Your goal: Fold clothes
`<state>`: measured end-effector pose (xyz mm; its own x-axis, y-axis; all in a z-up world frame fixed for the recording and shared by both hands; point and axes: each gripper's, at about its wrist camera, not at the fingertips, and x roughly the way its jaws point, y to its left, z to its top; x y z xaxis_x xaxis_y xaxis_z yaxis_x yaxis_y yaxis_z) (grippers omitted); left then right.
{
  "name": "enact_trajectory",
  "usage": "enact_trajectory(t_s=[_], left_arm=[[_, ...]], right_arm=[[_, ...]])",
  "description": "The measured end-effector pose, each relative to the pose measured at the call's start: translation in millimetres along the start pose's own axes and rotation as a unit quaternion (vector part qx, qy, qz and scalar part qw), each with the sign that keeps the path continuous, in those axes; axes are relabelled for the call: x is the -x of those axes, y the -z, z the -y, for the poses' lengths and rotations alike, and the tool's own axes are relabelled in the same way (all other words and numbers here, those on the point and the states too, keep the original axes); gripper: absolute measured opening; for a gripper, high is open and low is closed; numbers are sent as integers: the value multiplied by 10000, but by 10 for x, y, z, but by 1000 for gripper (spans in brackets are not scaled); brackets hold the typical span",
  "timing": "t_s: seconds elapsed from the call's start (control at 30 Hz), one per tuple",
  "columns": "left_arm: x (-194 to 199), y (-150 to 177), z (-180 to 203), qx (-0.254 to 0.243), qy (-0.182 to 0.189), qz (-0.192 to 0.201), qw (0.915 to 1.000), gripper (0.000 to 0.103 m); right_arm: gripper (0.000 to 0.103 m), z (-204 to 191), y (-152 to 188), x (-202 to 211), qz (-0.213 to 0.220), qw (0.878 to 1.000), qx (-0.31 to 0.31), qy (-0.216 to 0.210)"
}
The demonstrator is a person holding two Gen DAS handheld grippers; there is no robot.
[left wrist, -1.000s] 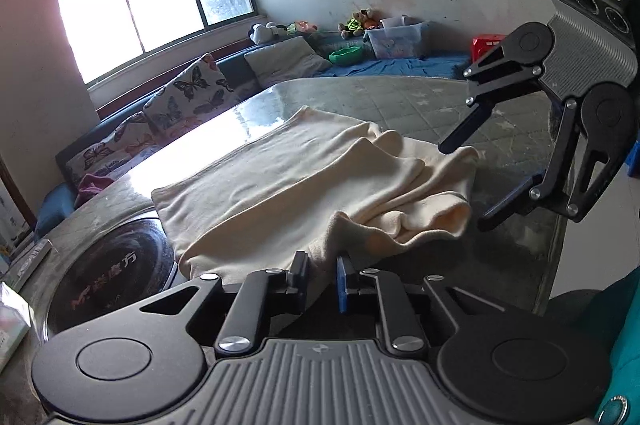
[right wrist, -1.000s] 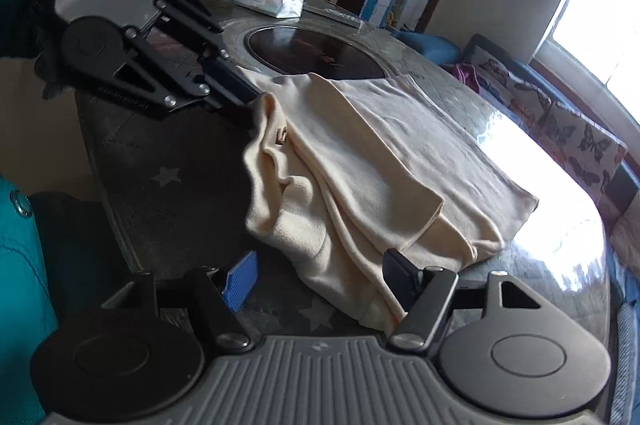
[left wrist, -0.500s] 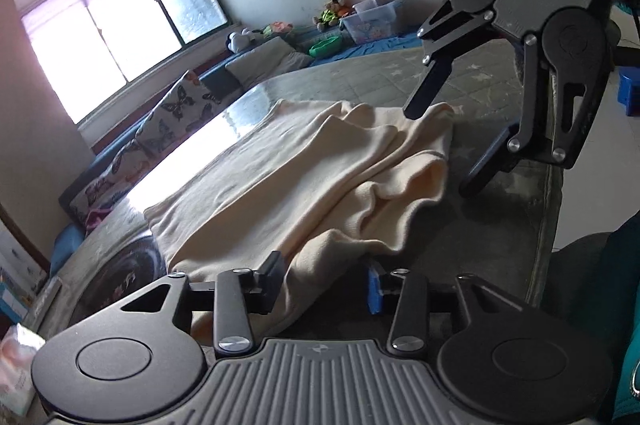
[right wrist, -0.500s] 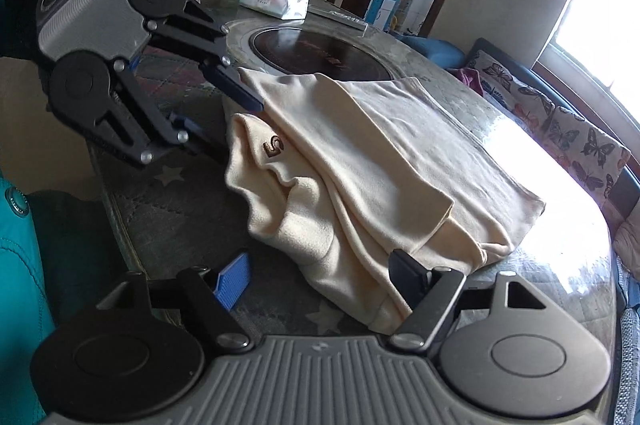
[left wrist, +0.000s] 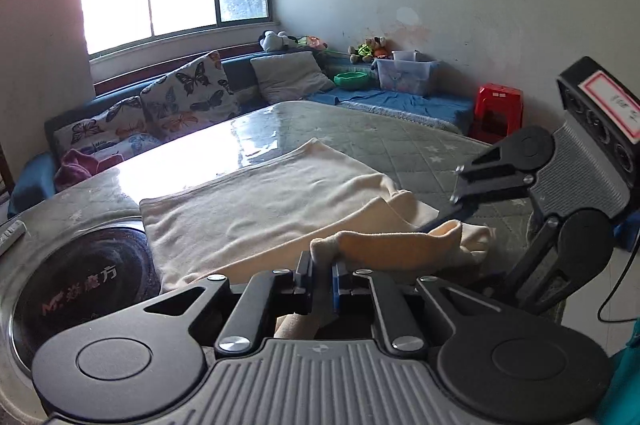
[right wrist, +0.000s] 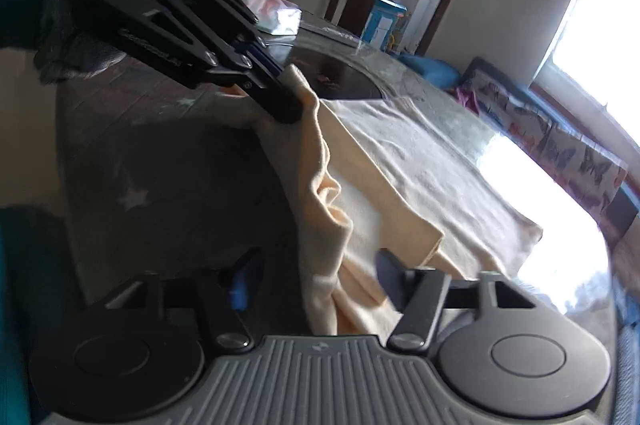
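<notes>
A cream garment (left wrist: 260, 209) lies partly folded on the round glass-topped table (left wrist: 400, 145). My left gripper (left wrist: 322, 269) is shut on a bunched near edge of it, its jaws still closing, and that edge is raised off the table. The right wrist view shows that grip (right wrist: 290, 105) at the garment's (right wrist: 420, 161) far corner. My right gripper (right wrist: 313, 275) straddles the other end of the same edge, jaws closing. Cloth hangs between them; the blue pad (right wrist: 240, 285) stands apart from it. From the left wrist view, the right gripper (left wrist: 448, 221) reaches the cloth's right end.
A black round disc (left wrist: 80, 277) is set into the table beside the garment. A tissue pack (right wrist: 276, 15) lies past it. A sofa with butterfly cushions (left wrist: 180, 101) runs under the window, and a red stool (left wrist: 498, 109) stands beyond the table.
The left jaws closed onto the garment's near edge and lifted it. The right jaws narrowed around the cloth, and the right gripper dropped lower against the cloth's end.
</notes>
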<state>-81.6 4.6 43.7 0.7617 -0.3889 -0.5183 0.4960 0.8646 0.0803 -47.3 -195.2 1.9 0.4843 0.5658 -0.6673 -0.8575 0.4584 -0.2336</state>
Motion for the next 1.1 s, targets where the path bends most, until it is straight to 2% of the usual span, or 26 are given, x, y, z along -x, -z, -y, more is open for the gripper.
enact_trajectory(t_s=[0.07, 0.1, 0.13, 0.17, 0.23, 0.3, 0.4, 0.6, 0.67, 0.7, 0.8, 0.97, 1.1], left_arm=[[20, 40, 25, -84, -28, -26, 10000, 13], [36, 73, 46, -142, -46, -42, 9999, 14], [46, 110, 64, -191, -74, -59, 9998, 19], [51, 149, 87, -225, -119, -87, 9996, 21], [66, 222, 118, -276, -189, -127, 9994, 35], [90, 285, 154, -376, -261, -117, 9989, 40], [96, 353, 216, -586, -434, -129, 9973, 44], [12, 468, 254, -1065, -771, -255, 9910, 44], [-5, 500, 216, -1135, -810, -302, 9898, 38], [-6, 513, 199, -1169, -820, -317, 9893, 26], [52, 505, 170, -1140, -731, -293, 9904, 9], [277, 410, 192, -901, -444, -160, 9948, 6], [581, 347, 282, -646, -122, -75, 9978, 6]], right_arm=[[20, 100, -43, -30, -38, 9994, -324, -137], [17, 142, -61, -32, -43, 9988, -452, -198], [14, 232, -87, -19, -42, 9969, -702, -357], [14, 294, -106, -6, -30, 9954, -851, -433], [13, 380, -144, 16, -11, 9931, -1041, -536], [13, 458, -176, 34, 4, 9902, -1254, -618], [12, 547, -214, 77, 76, 9862, -1506, -689], [12, 576, -272, 100, 145, 9865, -1514, -605], [11, 546, -268, 102, 168, 9870, -1492, -567], [11, 528, -260, 104, 177, 9873, -1485, -545], [10, 463, -232, 125, 219, 9880, -1443, -498], [10, 384, -204, 264, 319, 9885, -1393, -491], [10, 324, -167, 567, 362, 9880, -1377, -596]])
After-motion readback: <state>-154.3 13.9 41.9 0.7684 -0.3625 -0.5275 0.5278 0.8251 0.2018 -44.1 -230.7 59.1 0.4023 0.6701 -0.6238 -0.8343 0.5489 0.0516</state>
